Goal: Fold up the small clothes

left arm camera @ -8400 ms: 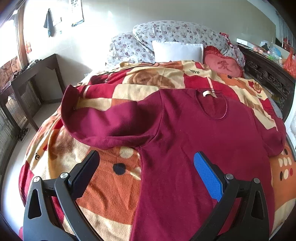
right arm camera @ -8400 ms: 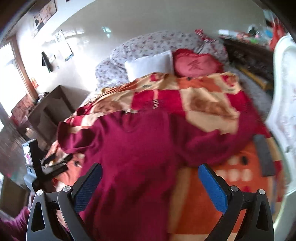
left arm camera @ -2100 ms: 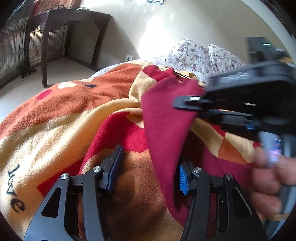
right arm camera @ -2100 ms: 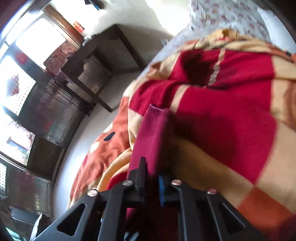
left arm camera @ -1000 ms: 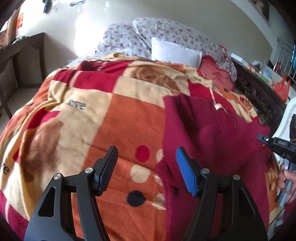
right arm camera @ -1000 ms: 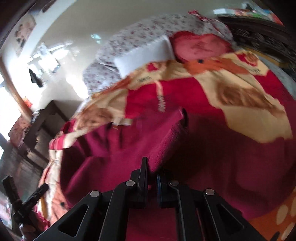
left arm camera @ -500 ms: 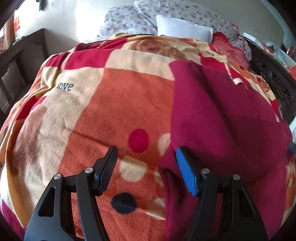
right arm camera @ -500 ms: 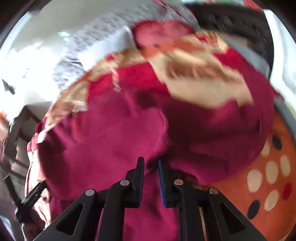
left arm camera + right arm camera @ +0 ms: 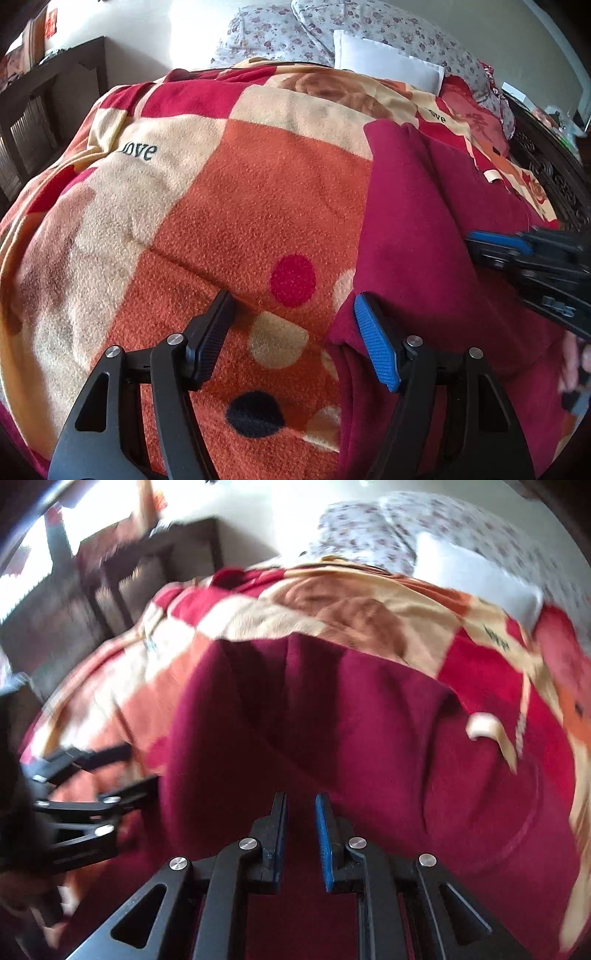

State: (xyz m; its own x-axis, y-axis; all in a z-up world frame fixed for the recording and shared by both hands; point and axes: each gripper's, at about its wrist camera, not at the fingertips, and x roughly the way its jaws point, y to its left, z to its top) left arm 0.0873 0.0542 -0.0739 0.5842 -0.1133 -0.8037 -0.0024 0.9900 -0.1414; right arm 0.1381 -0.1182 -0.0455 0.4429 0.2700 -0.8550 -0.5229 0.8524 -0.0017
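Note:
A dark red shirt [image 9: 417,229] lies on the patterned blanket [image 9: 221,206], its left sleeve folded in over the body. It also fills the right wrist view [image 9: 351,738], with a white neck label [image 9: 484,725] showing. My left gripper [image 9: 291,332] is open and empty, hovering at the shirt's left edge. My right gripper [image 9: 300,827] hovers just above the shirt's body, jaws slightly apart with nothing between them. It shows in the left wrist view [image 9: 491,243] at the right, blurred.
Floral pillows [image 9: 369,33], a white pillow [image 9: 384,62] and a red cushion [image 9: 472,118] sit at the head of the bed. A dark wooden table [image 9: 48,85] stands left of the bed. A carved dark headboard [image 9: 546,173] runs along the right.
My right gripper has let go of the sleeve, opened a little and swung left over the shirt. The left gripper stays open and has moved slightly closer to the shirt's edge.

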